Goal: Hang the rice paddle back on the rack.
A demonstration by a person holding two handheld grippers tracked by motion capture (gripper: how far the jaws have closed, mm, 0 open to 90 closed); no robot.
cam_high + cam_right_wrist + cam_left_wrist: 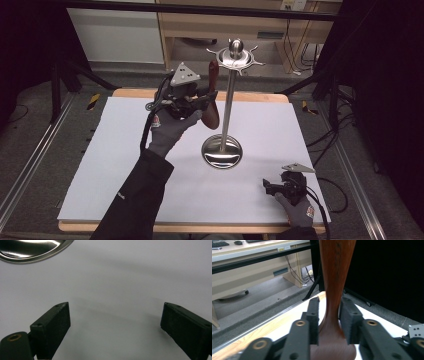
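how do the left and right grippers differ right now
The left gripper is raised beside the steel stand, with a brown wooden utensil between its fingers; the right gripper sits low over the white table cover, fingers wide apart around nothing. Both are hand-held with black fingers.

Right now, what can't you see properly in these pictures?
- Top of the wooden utensil: cut off by the top edge in the left gripper view. In the high view it is too small to tell if it hangs on a hook of the stand.
- The base of that stand: cut off by the top edge in the right gripper view.
- Right gripper: dark and tiny in the high view.
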